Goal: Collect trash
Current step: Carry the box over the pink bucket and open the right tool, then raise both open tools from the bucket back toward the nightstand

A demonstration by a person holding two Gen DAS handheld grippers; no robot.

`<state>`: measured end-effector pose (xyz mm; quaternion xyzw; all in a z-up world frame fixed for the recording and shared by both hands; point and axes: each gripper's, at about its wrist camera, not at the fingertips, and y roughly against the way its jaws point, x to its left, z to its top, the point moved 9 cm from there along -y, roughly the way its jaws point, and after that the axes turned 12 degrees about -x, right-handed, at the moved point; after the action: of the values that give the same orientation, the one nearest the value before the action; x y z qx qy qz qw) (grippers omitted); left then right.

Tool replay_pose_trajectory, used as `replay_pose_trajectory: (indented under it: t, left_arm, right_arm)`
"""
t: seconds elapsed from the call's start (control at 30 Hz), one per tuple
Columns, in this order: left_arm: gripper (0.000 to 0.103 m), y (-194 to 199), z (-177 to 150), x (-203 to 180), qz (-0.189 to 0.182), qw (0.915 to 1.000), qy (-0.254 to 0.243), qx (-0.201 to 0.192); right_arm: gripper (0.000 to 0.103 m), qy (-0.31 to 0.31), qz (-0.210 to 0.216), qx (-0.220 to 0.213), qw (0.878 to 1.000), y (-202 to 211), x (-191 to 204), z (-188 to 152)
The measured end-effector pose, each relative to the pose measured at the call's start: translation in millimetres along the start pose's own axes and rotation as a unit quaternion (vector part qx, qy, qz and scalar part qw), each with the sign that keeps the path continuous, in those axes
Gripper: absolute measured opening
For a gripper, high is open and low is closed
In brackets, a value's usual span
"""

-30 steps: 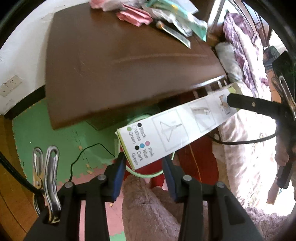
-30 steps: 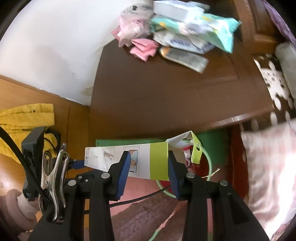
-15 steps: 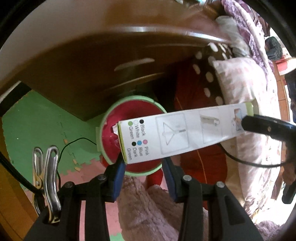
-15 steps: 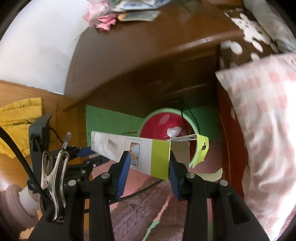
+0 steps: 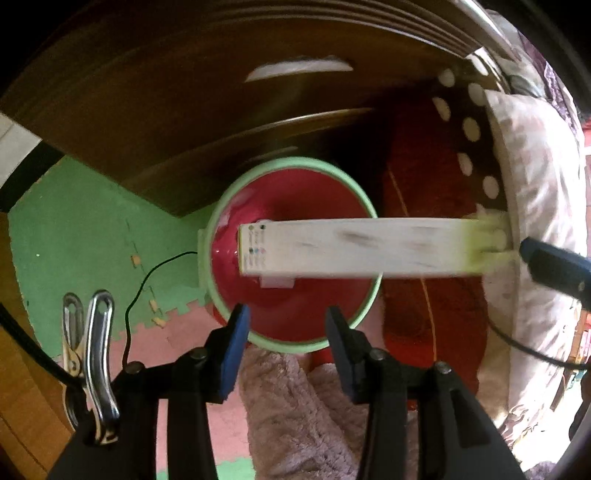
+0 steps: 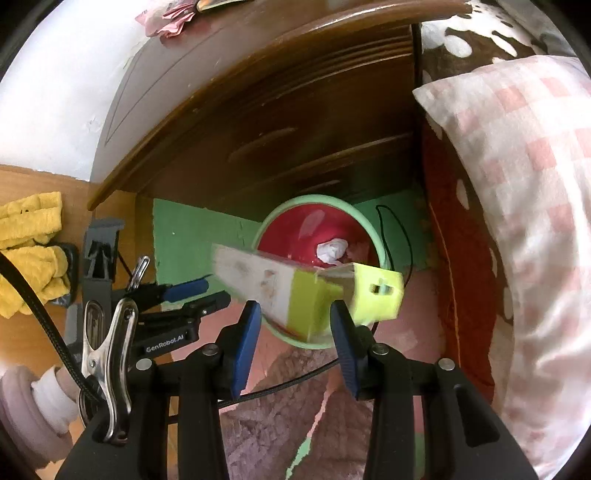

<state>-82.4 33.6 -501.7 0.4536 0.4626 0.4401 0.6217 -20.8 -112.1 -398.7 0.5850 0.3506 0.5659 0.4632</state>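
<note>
1. Left gripper (image 5: 286,314): nearest item in its own view, pointing down. Its jaws stand apart and have just been opening. We see nothing between the blue pads, and the carton lies beyond the tips, clear of them.

2. Right gripper (image 6: 295,310): we see the jaws closed on the green end of the carton, which sits between the two pads. This part is motion-blurred.

3. Fuzzy mauve garment (image 5: 295,406): under both grippers, at the lower edge of each view.

4. Carton (image 5: 351,251): long and white with a lime-green end, flap open. It lies level across the mouth of the bin and above it. The white end with the colour dots is over the red interior, and the green end reaches past the rim towards the right gripper. In the right view it tilts, white end to the left.

5. Bin (image 5: 295,160): round, pale green rim, red inside, standing on the floor against the cabinet. A crumpled white paper (image 6: 332,250) lies inside.

6. Foam floor mat (image 5: 92,221): green and pink interlocking tiles, crossed by a thin black cord (image 5: 147,280).

7. Wooden cabinet (image 5: 184,92): dark brown, behind the bin. Pink wrappers (image 6: 166,22) are on its top.

8. Pillow (image 6: 517,184): pink check, at right.

9. Yellow cloth (image 6: 29,240): far left.
</note>
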Motion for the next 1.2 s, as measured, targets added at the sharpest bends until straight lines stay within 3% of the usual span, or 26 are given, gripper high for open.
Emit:
replay_pose_trajectory:
  t: [0.27,0.67,1.2]
  left_arm:
    - [0.045,7,-6,-1,0.003,1.0000,0.009,0.001]
    - [0.045,61,4,-13,0.001,0.9984,0.038,-0.041]
    - [0.045,191,-4,-11,0.023,0.9911,0.072,-0.109]
  right_arm:
    - [0.041,0.015,0.000,0.001,1.000,-4,3,1]
    - [0.041,0.028,0.020,-0.010,0.999,13,18,9]
    - [0.041,0.026,0.019,-0.073,0.997,120,7,12]
